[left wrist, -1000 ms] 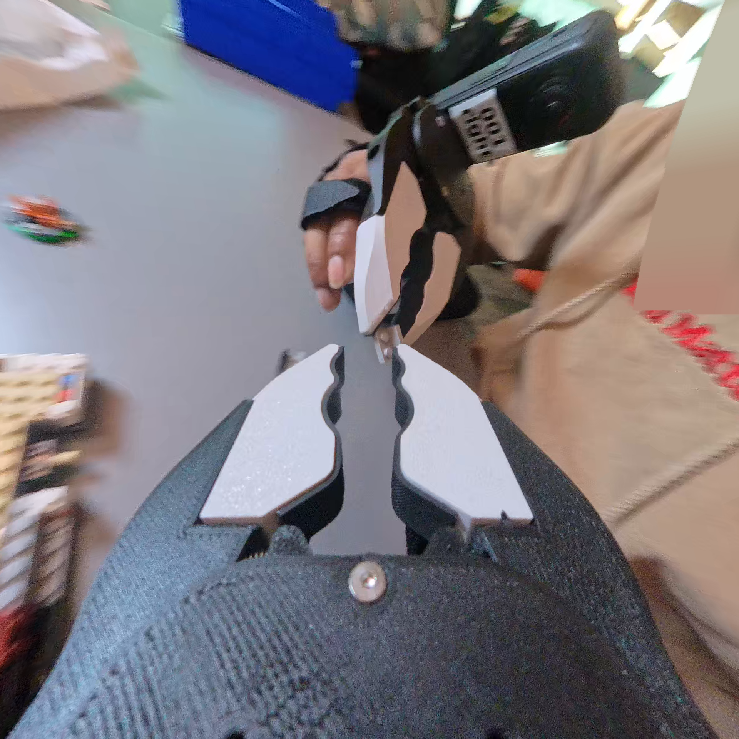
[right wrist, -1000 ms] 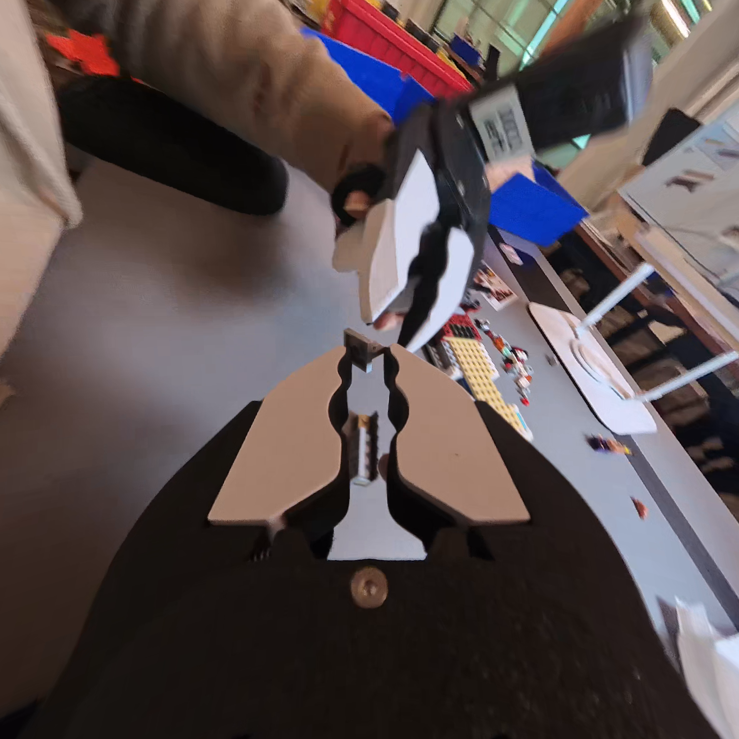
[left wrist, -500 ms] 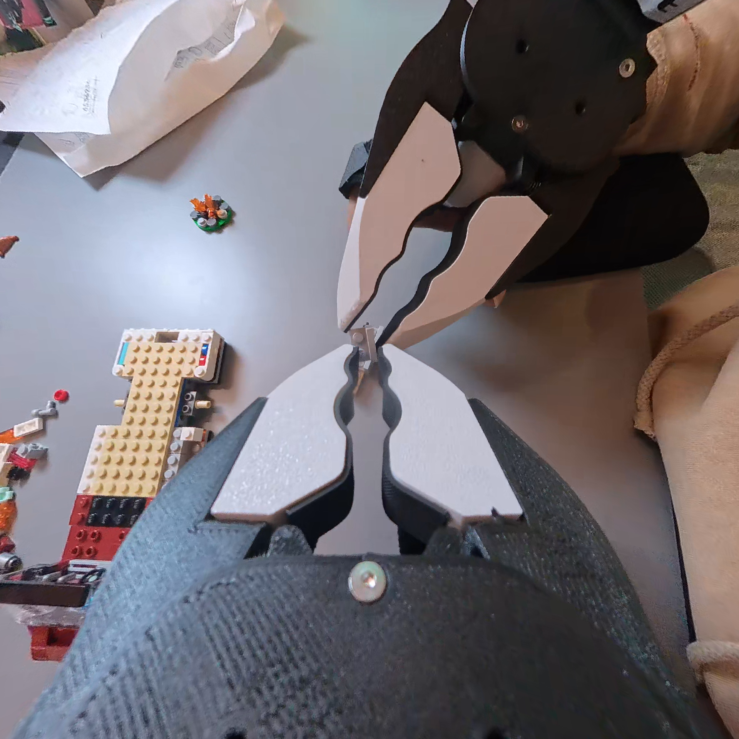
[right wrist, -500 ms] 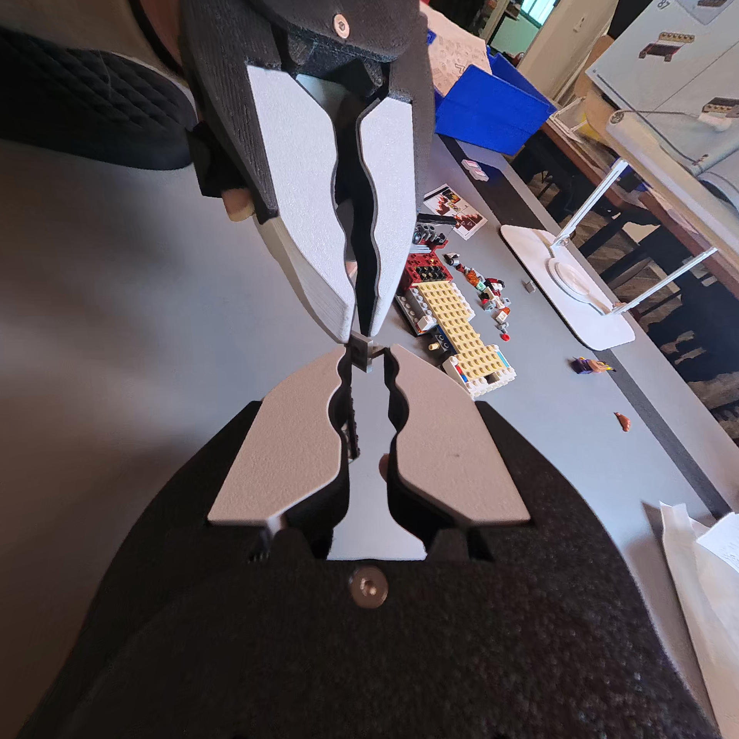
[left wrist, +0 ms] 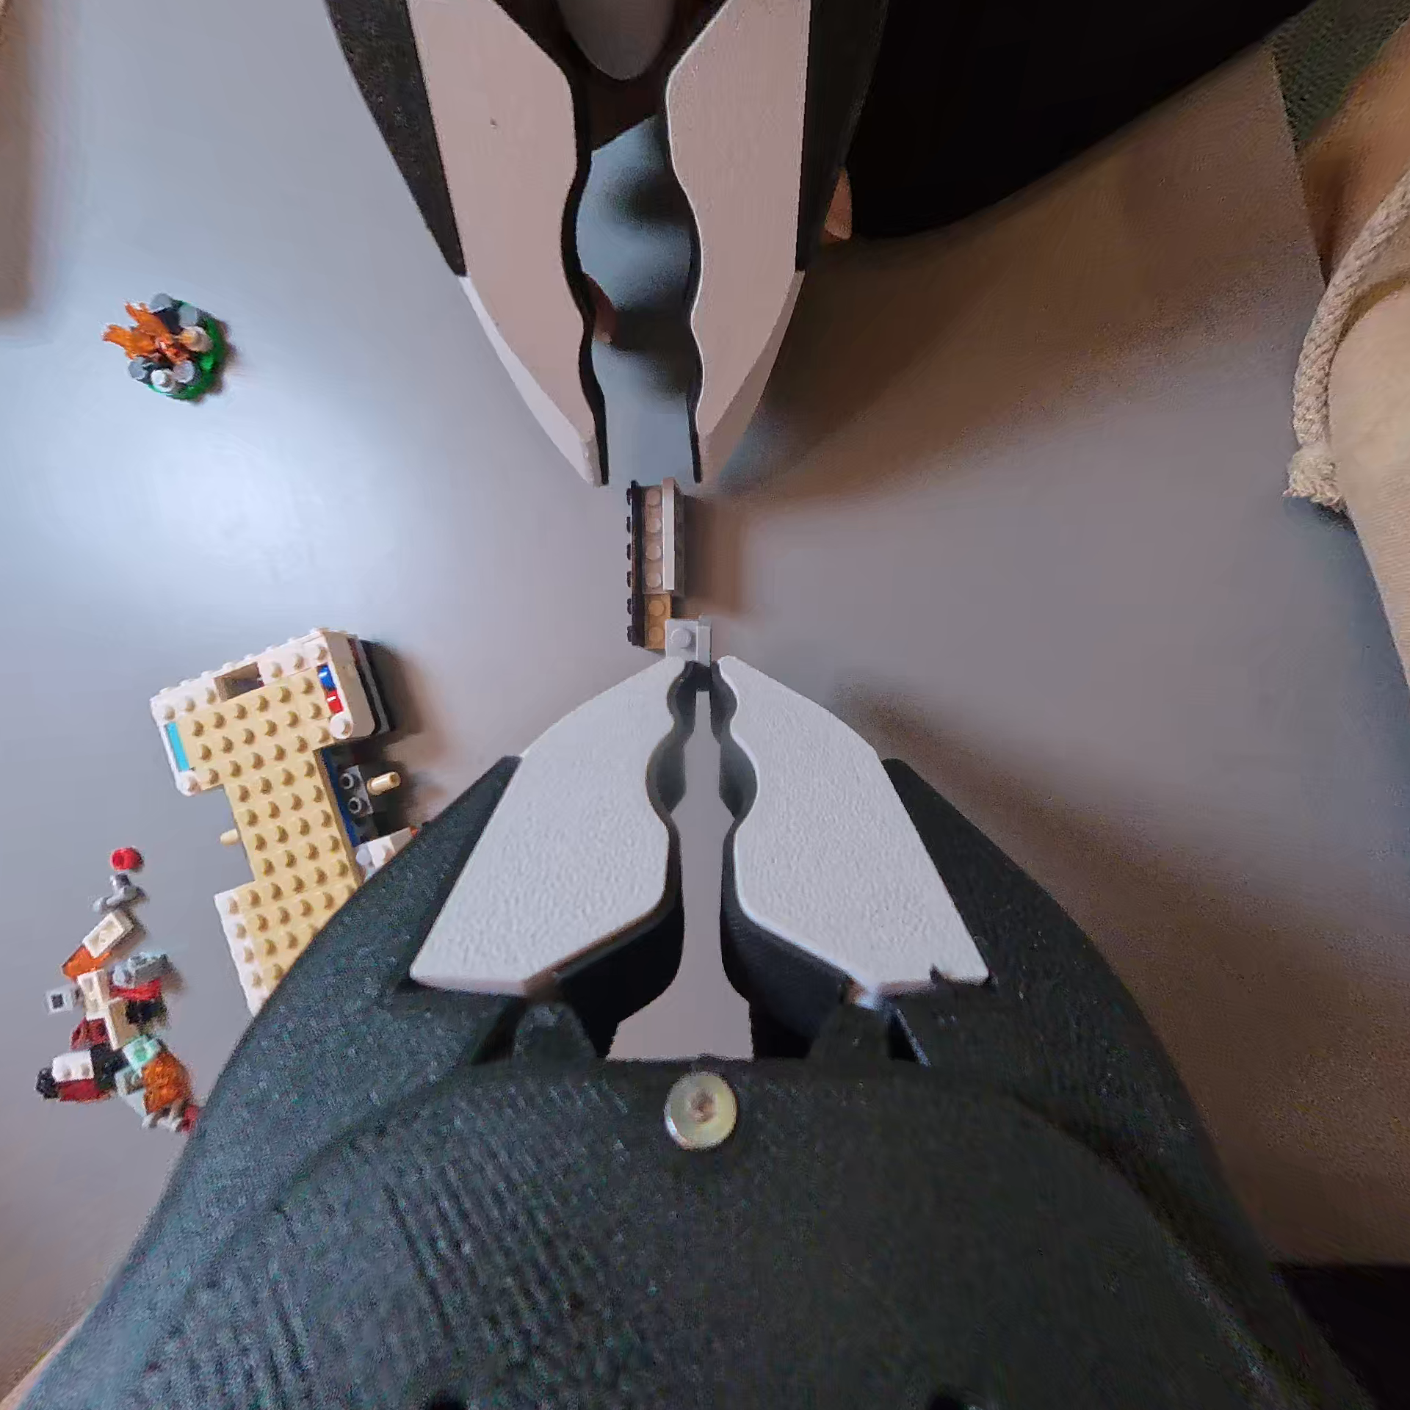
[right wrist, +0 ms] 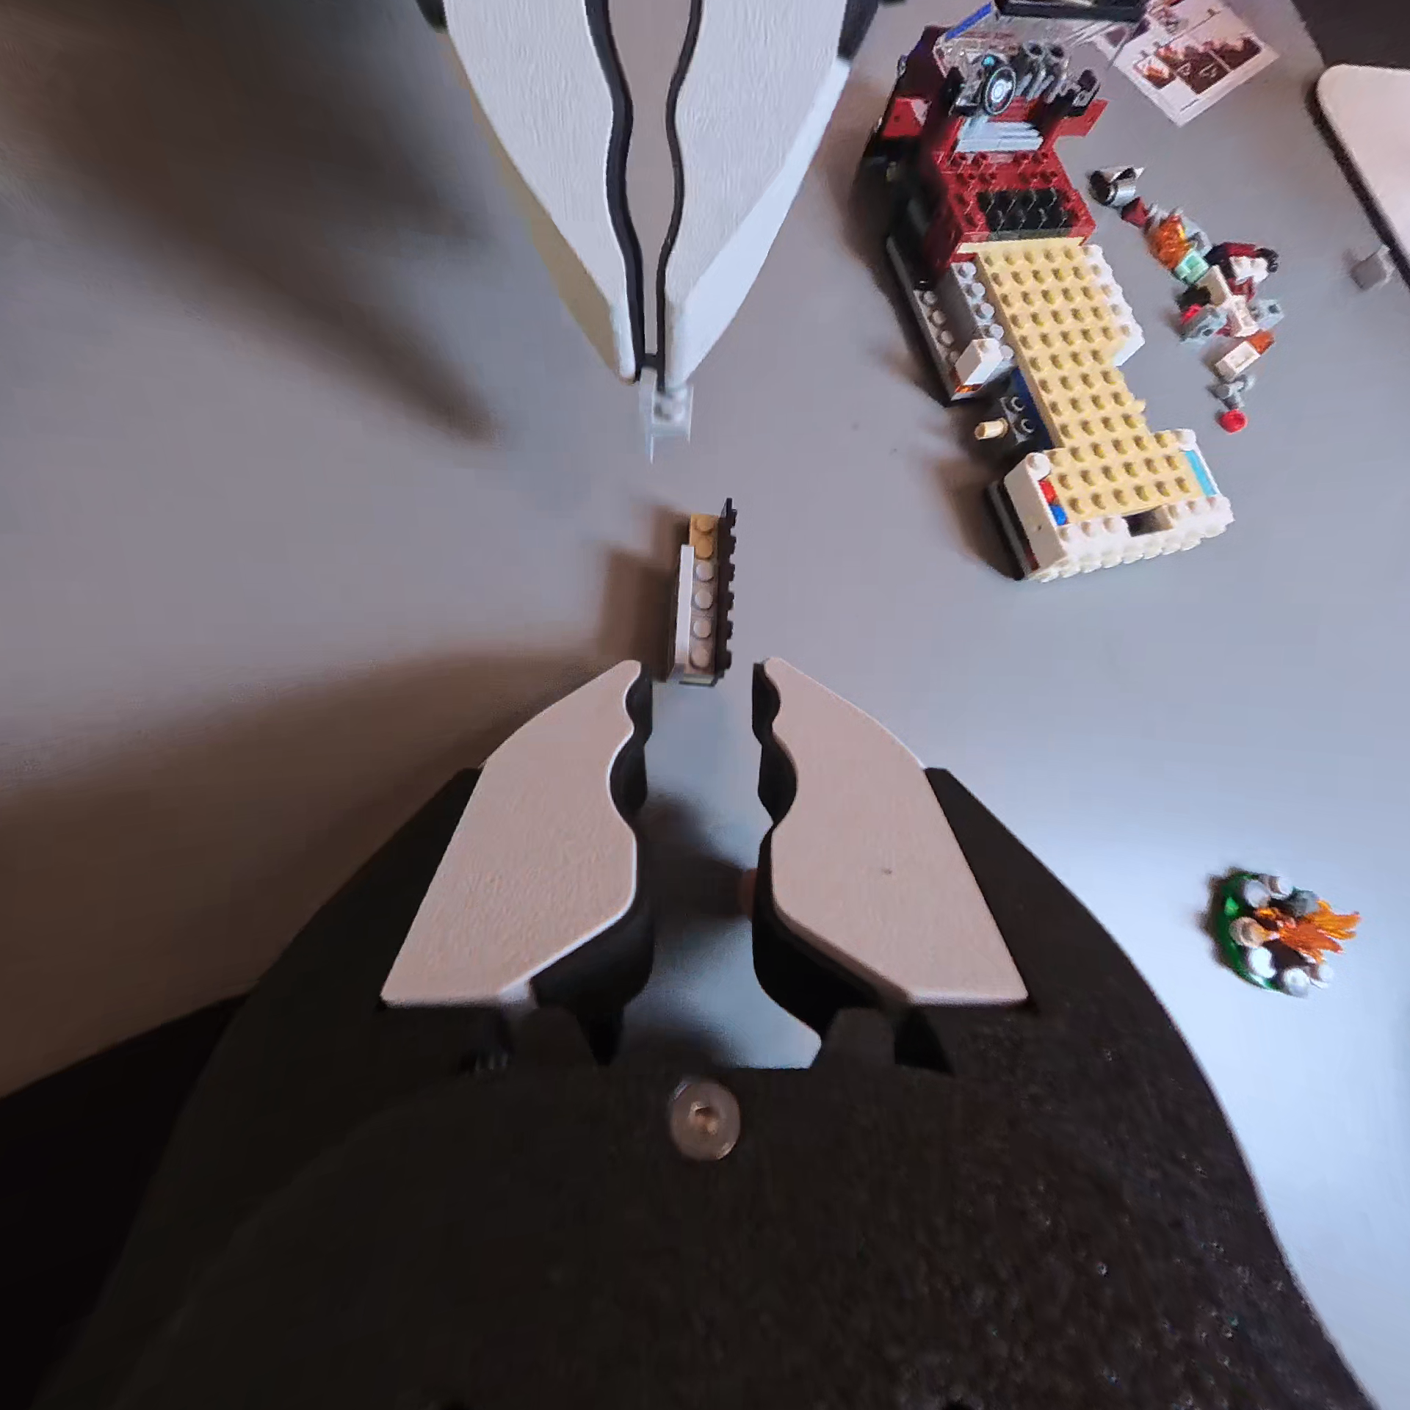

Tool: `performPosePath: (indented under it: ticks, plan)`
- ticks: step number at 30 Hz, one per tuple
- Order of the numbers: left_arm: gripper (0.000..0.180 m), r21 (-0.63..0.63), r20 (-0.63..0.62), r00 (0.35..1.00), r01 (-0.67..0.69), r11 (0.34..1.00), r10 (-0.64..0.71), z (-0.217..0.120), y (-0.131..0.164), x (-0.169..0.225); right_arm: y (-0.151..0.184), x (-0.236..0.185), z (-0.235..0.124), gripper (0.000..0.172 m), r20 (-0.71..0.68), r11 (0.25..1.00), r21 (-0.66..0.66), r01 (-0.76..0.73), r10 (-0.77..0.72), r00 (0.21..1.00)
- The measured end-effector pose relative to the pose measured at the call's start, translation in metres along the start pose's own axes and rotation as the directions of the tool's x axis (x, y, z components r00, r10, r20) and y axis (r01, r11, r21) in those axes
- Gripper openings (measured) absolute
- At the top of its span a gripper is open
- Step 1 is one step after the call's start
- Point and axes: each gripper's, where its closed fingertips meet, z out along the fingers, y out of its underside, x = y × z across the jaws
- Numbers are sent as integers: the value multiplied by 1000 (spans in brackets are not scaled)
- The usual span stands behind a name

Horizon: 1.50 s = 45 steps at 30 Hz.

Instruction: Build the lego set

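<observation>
Grey plastic shows at the tip of the left hand-held gripper point(left wrist: 696, 667): its jaws are drawn almost together on a small light-grey studded piece point(left wrist: 689, 639), pinched by one thin edge so most of it juts out past the fingertips. The right wrist view confirms the piece point(right wrist: 665, 412) clamped at the tip of that gripper.

Taking the narrow brick strip point(right wrist: 706, 595) as the landmark: it lies on the grey surface point(right wrist: 305, 496), a short stack with a black studded plate along one side, grey studs down the middle and two tan studs at one end. The held piece hovers just off the tan end. The right hand-held gripper point(right wrist: 702, 679) sits at the opposite end, jaws parted to a moderate width with nothing pressed between them; the strip's end lies just ahead of the gap, touching neither pad.

Well off to one side of the strip rests a larger tan-and-white brick build point(left wrist: 267, 786), with loose small bricks point(left wrist: 114, 1015) beyond it and a little green-based campfire model point(left wrist: 172, 347) further off.

Judging by size, the strip is light, rigid and smooth-sided, so it would likely skid or tip if pushed; its long flat flanks look the surest place to hold.
</observation>
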Motion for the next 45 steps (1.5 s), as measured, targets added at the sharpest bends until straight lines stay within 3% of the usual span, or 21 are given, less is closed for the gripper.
performPosePath:
  ticks: [6, 20, 32, 38, 45]
  plan:
    - [3, -33, -53, 998, -29, 999, 27, 17, 2, -3, 4, 2, 8, 18, 22, 991, -134, -2, 5, 1000]
    - [3, -126, -167, 986, 0, 992, -22, 28, 9, -8, 2, 0, 10, 15, 15, 985, -149, -88, 92, 996]
    - [3, -262, -260, 961, 25, 965, -96, 29, 9, -12, 0, 2, 8, 15, 12, 987, -94, -129, 130, 991]
    - [3, -258, -222, 974, -16, 966, -43, 30, 7, -13, -4, 0, -2, 25, 26, 990, 30, -139, 139, 990]
    - [3, -264, -221, 975, -94, 960, 35, 31, 7, -13, -6, 8, -5, 31, -41, 988, 70, -140, 143, 989]
